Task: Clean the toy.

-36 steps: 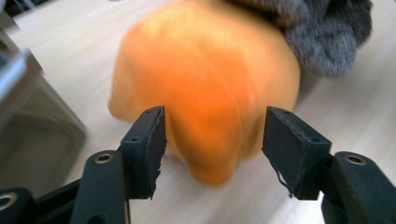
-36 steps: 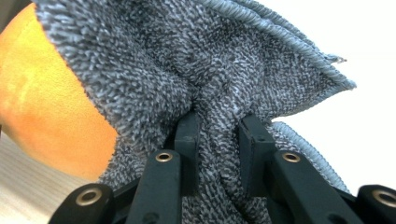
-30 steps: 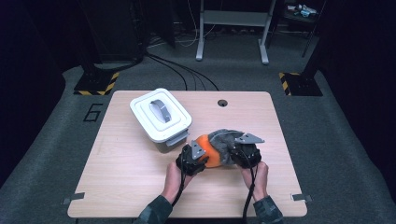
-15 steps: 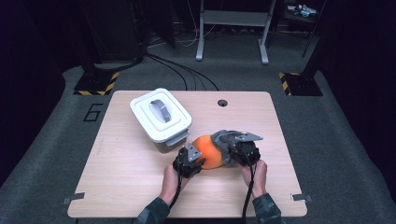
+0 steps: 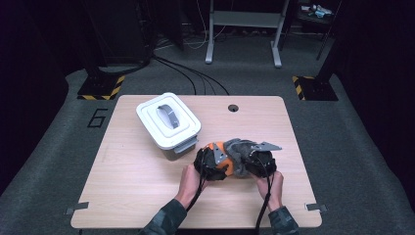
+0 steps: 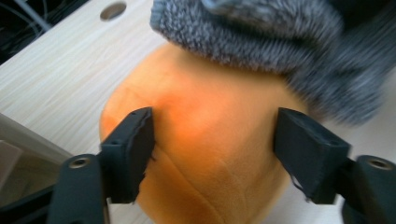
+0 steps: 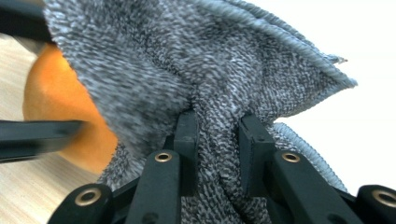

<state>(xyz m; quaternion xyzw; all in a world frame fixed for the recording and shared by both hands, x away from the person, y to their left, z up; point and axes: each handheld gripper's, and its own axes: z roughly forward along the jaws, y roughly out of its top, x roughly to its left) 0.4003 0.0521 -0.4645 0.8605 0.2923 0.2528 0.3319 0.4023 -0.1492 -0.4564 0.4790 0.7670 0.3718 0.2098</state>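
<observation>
A soft orange ball (image 5: 227, 167) lies on the wooden table (image 5: 132, 181), with a grey fleece cloth (image 5: 239, 151) draped over its right side. My left gripper (image 5: 215, 160) sits at the ball's left. In the left gripper view the left gripper (image 6: 214, 140) straddles the orange ball (image 6: 210, 116); its jaws have just been opening and do not pinch it. The cloth (image 6: 280, 42) hangs over the ball's far side. My right gripper (image 7: 218, 140) is shut on a fold of the cloth (image 7: 187, 56), and the ball (image 7: 49, 88) peeks out at its left.
A white lidded box (image 5: 168, 119) with a grey handle stands at the back left of the table, close to the left hand. A round cable hole (image 5: 233, 107) sits near the far edge. Bare wood lies to the front and left.
The left gripper's jaws have spread apart around the orange ball, and the left hand has shifted slightly right. The right gripper keeps its hold on the cloth.
</observation>
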